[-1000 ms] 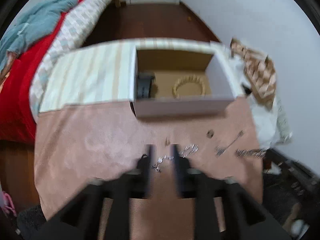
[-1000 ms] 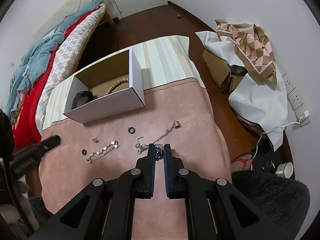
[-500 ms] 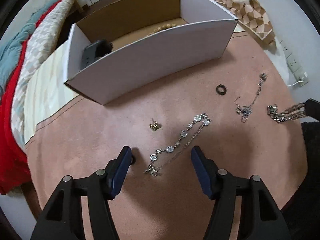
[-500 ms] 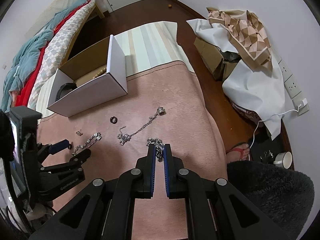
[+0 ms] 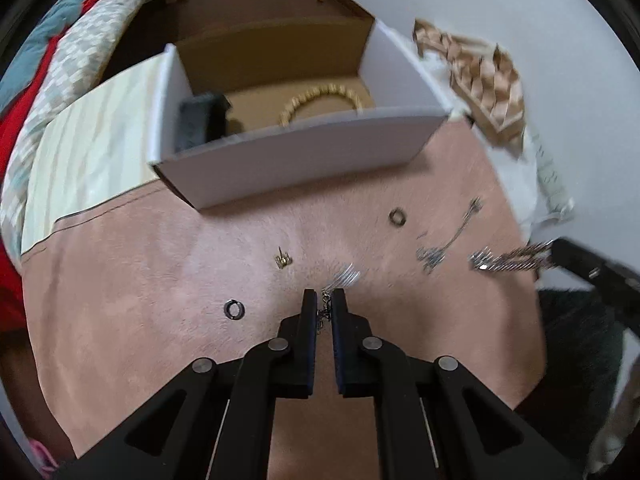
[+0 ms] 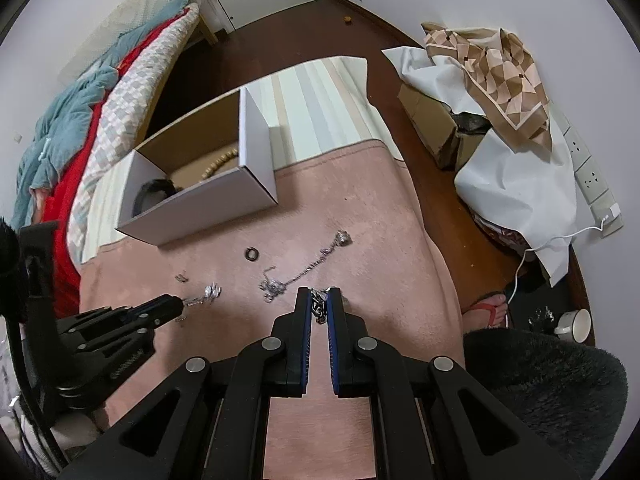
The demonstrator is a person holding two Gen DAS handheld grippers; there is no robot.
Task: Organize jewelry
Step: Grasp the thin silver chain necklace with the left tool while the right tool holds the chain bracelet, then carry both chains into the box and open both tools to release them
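Left hand-held gripper [image 5: 324, 295] clenched on the disc bracelet [image 5: 344, 274]; right hand-held gripper [image 6: 319, 293] clenched on the chunky chain [image 6: 319, 307]; either could snag or slip before reaching the far box [image 5: 304, 160].

**Jewelry scattered before the white box**

A silver disc-link bracelet [image 5: 343, 276] lies on the pink cloth, one end pinched between black fingers. A chunky silver chain [image 6: 319, 305] is likewise pinched. A thin chain [image 6: 308, 266] lies loose between them, near a dark ring [image 6: 252, 254], a second ring [image 5: 234, 309] and a gold earring [image 5: 283, 259]. A beaded bracelet [image 5: 320, 98] rests inside the white box [image 5: 304, 152]
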